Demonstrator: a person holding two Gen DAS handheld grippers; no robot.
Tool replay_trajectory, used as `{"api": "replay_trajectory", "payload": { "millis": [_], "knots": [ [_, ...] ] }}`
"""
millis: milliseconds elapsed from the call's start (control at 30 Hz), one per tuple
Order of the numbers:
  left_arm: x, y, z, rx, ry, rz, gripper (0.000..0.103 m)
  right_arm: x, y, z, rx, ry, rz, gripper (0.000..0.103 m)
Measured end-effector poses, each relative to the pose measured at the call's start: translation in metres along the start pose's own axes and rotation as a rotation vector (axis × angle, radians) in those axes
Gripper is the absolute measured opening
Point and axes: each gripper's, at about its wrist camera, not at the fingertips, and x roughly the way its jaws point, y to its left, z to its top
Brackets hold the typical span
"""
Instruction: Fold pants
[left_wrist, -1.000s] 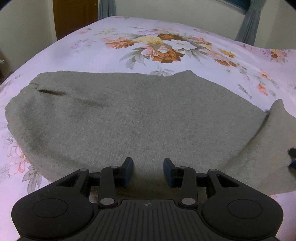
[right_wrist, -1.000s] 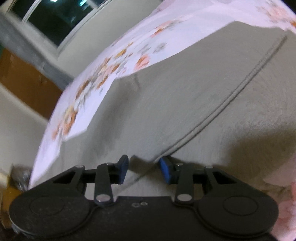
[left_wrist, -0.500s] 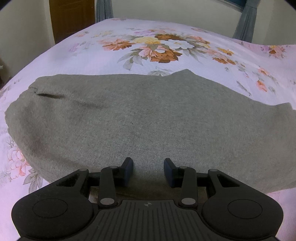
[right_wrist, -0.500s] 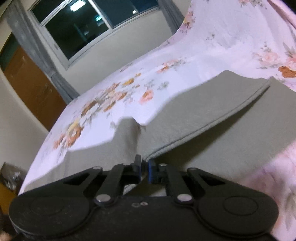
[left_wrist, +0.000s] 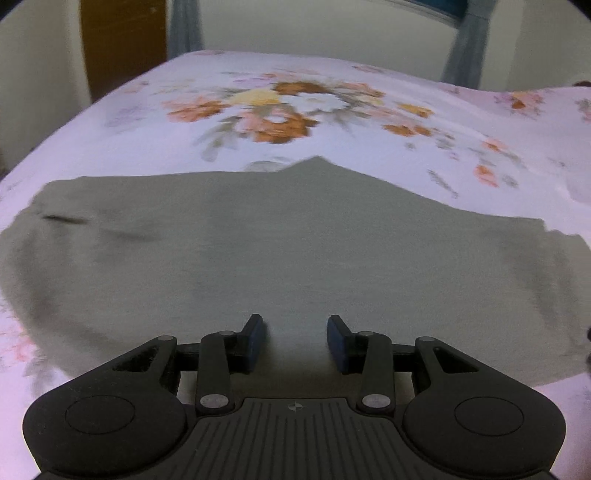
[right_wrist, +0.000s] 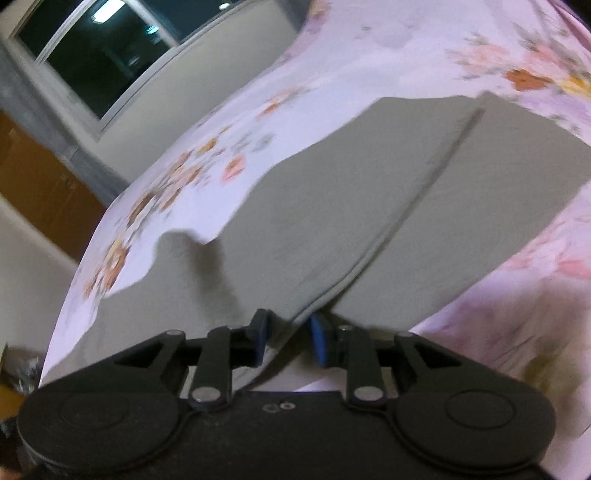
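Lying flat on the bed (left_wrist: 369, 177), the pants (left_wrist: 295, 251) need square edges. My left gripper (left_wrist: 295, 338) gapes empty above them; my right gripper (right_wrist: 286, 339), part-open, straddles a raised hem and should close firmly.

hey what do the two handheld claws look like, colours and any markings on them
Both look alike: a matte black plastic body with two round discs at the sides, black linkage arms on silver pivot pins, and blue pads on the fingertips. The left claw has a ribbed centre panel with a small round crosshair mark. The right claw has a smooth panel with two tiny rings. No cables or sleeves show.
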Motion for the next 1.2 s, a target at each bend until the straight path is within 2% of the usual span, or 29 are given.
{"api": "replay_trajectory", "payload": {
  "millis": [167, 367, 433, 533, 667, 767, 900, 1067, 1133, 1167, 1200],
  "knots": [
    [0.013, -0.026, -0.003, 0.027, 0.024, -0.001, 0.039, 0.014, -0.039, 0.037, 0.136, -0.066, 0.007, 0.022],
    [0.016, -0.031, -0.004, 0.037, 0.025, 0.027, 0.044, 0.028, -0.058, 0.086, 0.156, -0.163, -0.042, 0.019],
    [0.017, -0.034, -0.004, 0.041, 0.026, 0.036, 0.044, 0.03, -0.064, 0.1, 0.157, -0.175, -0.061, 0.012],
    [0.017, -0.037, -0.005, 0.052, 0.023, 0.05, 0.045, 0.015, -0.056, 0.106, 0.105, -0.22, -0.057, 0.007],
    [0.016, -0.037, -0.006, 0.059, 0.018, 0.052, 0.046, -0.037, -0.033, 0.088, -0.095, -0.323, -0.111, 0.007],
    [0.015, -0.036, -0.007, 0.061, 0.014, 0.047, 0.046, -0.052, -0.055, 0.071, -0.094, -0.291, -0.169, 0.007],
    [0.014, -0.039, -0.01, 0.082, 0.008, 0.051, 0.046, -0.045, -0.092, 0.048, -0.01, -0.199, -0.23, 0.007],
    [0.013, -0.041, -0.011, 0.086, 0.008, 0.057, 0.047, -0.051, -0.081, 0.047, -0.071, -0.237, -0.248, 0.007],
    [0.013, -0.041, -0.011, 0.09, 0.006, 0.062, 0.047, -0.038, -0.086, 0.054, -0.078, -0.166, -0.277, 0.01],
    [0.013, -0.041, -0.011, 0.087, 0.006, 0.061, 0.048, -0.036, -0.088, 0.057, -0.076, -0.159, -0.277, 0.009],
    [0.013, -0.041, -0.011, 0.086, 0.006, 0.063, 0.048, -0.039, -0.089, 0.058, -0.084, -0.177, -0.278, 0.012]
  ]
}}
